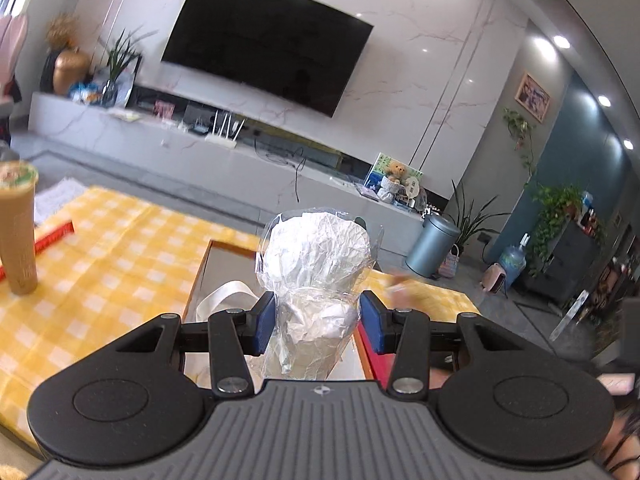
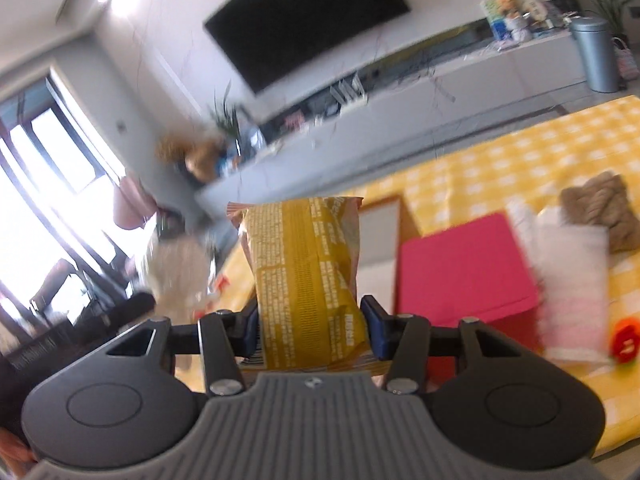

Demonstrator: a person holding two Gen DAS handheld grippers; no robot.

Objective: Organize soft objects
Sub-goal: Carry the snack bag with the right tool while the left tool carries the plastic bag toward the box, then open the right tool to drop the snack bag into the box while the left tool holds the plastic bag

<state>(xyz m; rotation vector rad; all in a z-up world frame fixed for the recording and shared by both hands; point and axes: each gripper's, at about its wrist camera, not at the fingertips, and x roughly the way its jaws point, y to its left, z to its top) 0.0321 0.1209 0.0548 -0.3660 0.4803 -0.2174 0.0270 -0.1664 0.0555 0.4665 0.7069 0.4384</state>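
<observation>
My left gripper (image 1: 318, 326) is shut on a clear plastic bag of crumpled white paper (image 1: 316, 260) and holds it upright above an open box (image 1: 200, 276) that has a white cloth item (image 1: 226, 300) inside. My right gripper (image 2: 312, 330) is shut on a yellow snack bag (image 2: 304, 268) and holds it above the yellow checked tablecloth (image 2: 480, 176). In the right wrist view a red box lid (image 2: 464, 264), a folded white and pink towel (image 2: 572, 280) and a beige knitted item (image 2: 600, 204) lie on the table.
A tall brown drink cup (image 1: 18, 232) stands at the table's left, beside a red flat strip (image 1: 52, 240). A small orange object (image 2: 626, 340) lies at the right. Behind are a TV cabinet (image 1: 224, 160) and a grey bin (image 1: 434, 246).
</observation>
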